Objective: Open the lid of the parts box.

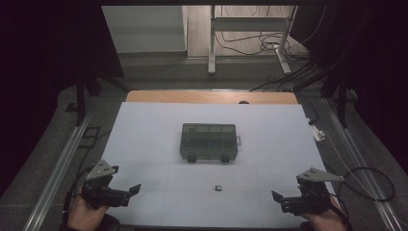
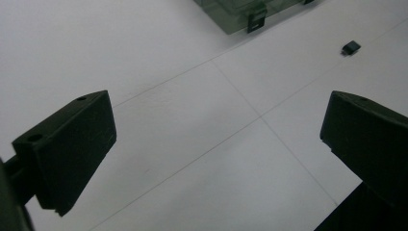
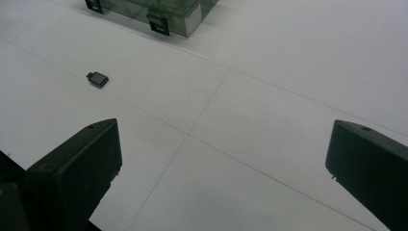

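A smoky clear plastic compartment box (image 1: 209, 142) with two dark latches lies shut in the middle of the white table (image 1: 144, 139). Its latched edge shows in the left gripper view (image 2: 250, 14) and in the right gripper view (image 3: 163, 12). A small dark adapter-like piece (image 1: 218, 188) (image 2: 350, 47) (image 3: 97, 78) lies on the table in front of the box. My left gripper (image 1: 135, 189) (image 2: 216, 144) is held at the near left corner, open and empty. My right gripper (image 1: 275, 197) (image 3: 221, 159) is held at the near right corner, also open and empty.
A small white object with a cable (image 1: 317, 133) lies at the table's right edge. Metal rails (image 1: 62, 163) run along both sides. Table legs and loose cables (image 1: 269, 43) stand on the floor beyond the far edge.
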`<act>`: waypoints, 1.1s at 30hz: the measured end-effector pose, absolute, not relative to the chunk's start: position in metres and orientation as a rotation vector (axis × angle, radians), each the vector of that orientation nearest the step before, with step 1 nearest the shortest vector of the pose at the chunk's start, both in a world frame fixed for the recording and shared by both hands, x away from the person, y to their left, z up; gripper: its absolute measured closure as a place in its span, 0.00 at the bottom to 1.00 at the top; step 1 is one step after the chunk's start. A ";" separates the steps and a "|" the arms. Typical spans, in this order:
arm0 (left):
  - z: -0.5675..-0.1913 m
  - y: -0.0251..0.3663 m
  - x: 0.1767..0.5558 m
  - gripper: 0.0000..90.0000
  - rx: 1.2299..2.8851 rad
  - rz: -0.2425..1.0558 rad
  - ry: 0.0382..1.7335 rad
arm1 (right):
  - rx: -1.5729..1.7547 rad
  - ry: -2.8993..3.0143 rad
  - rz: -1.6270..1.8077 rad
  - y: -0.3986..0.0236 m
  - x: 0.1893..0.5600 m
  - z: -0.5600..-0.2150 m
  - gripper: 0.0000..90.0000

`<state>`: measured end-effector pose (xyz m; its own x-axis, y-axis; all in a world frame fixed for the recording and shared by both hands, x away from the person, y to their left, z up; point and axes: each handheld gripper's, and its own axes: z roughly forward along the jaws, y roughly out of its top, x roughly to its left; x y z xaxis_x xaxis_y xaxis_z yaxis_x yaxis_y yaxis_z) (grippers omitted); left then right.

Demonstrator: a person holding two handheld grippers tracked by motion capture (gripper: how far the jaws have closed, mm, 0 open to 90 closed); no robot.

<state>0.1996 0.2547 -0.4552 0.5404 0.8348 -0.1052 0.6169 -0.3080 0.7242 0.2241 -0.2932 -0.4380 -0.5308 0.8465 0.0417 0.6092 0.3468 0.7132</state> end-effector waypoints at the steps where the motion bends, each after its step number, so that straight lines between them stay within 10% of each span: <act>1: -0.455 0.255 0.200 0.00 2.034 0.367 1.169 | 1.285 2.282 0.990 -0.293 0.224 -0.438 0.00; 33: -0.453 0.242 0.229 0.00 2.047 0.281 1.154 | 1.192 2.327 1.088 -0.280 0.249 -0.431 0.00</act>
